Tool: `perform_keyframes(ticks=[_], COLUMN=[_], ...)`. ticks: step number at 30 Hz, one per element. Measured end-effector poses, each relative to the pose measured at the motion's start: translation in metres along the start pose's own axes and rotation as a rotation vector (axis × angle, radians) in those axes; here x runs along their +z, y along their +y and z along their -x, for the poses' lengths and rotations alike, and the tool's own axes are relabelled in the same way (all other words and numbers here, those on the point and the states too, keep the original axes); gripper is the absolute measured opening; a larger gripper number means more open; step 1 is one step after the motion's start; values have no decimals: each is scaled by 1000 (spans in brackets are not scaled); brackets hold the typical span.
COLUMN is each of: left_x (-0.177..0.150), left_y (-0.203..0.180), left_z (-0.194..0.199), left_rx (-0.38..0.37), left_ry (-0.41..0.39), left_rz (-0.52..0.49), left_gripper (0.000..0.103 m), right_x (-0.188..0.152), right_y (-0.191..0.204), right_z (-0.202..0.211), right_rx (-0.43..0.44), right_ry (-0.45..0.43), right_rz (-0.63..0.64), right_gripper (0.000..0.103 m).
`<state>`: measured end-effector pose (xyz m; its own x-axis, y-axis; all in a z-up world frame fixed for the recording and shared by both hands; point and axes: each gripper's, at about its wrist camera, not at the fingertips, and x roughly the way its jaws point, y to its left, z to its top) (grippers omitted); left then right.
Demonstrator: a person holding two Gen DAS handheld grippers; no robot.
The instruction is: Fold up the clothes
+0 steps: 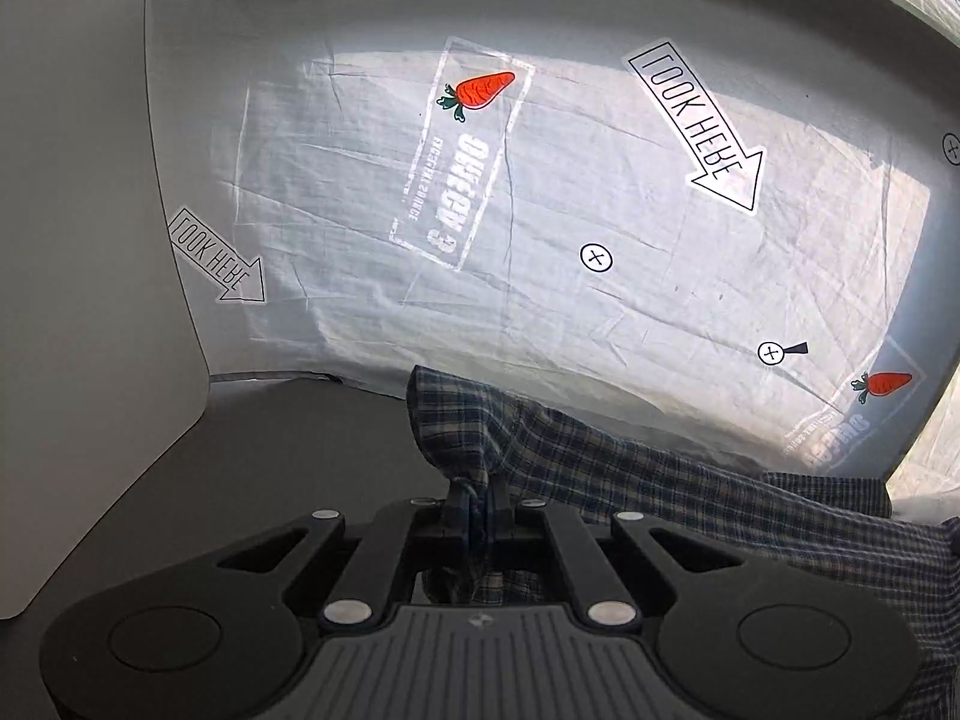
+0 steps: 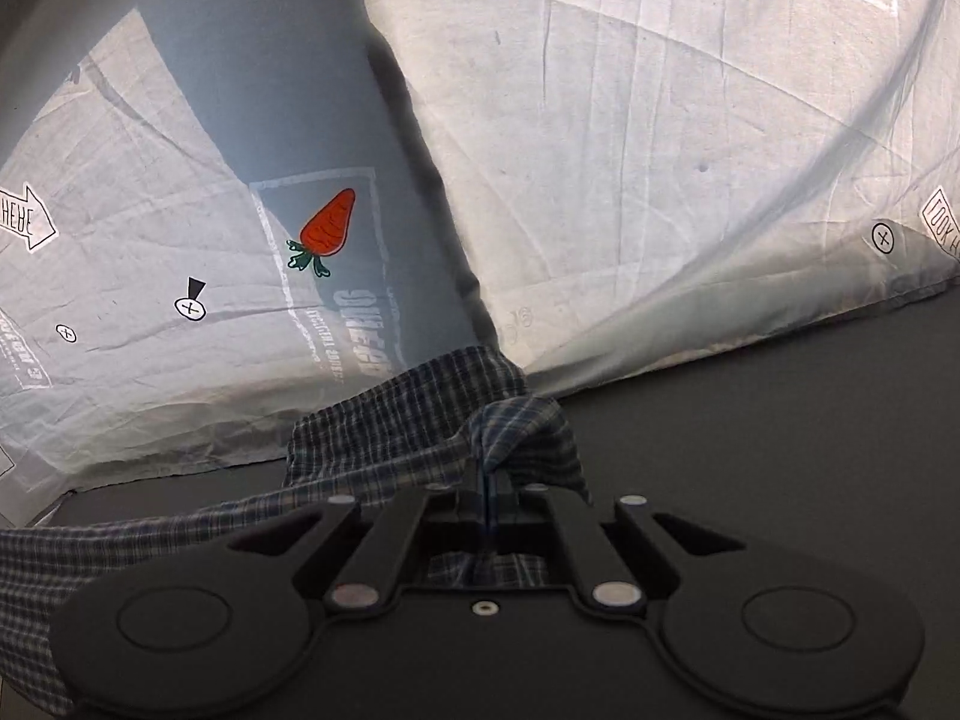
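Note:
A blue and white plaid garment [image 1: 630, 468] hangs stretched between my two grippers. My left gripper [image 1: 478, 510] is shut on one bunched corner of it, and the cloth runs off to the right. In the right wrist view my right gripper [image 2: 487, 495] is shut on another corner of the plaid garment [image 2: 408, 420], and the cloth runs off to the lower left. Both held corners are pinched between closed fingers. The rest of the garment is out of view.
A white printed sheet [image 1: 600, 210] with carrot pictures [image 1: 480, 90] and arrow labels fills the background in both views [image 2: 660, 120]. A dark grey surface [image 1: 270, 450] lies below it. A pale grey panel [image 1: 78, 180] stands at the left.

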<state>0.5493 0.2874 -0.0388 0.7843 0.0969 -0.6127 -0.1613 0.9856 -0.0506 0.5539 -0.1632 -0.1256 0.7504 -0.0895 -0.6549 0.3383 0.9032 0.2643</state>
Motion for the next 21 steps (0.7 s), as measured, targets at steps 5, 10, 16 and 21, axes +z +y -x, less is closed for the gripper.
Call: perform_keyframes(ticks=[5, 10, 16, 21], left_x=[-33, -57, -64, -59], left_y=[23, 37, 47, 49], left_z=[-41, -74, -95, -95], left_rx=[54, 74, 83, 78], left_ry=[130, 239, 311, 321], left_rz=[23, 53, 79, 99], left_gripper=[5, 5, 6, 6], right_x=[-19, -36, -29, -22], right_y=[12, 16, 12, 10], right_z=[-41, -72, -64, -36], right_rx=[-39, -83, -81, -85], right_ry=[78, 161, 187, 157], right_rz=[41, 74, 75, 94], right_gripper=[2, 7, 19, 25])
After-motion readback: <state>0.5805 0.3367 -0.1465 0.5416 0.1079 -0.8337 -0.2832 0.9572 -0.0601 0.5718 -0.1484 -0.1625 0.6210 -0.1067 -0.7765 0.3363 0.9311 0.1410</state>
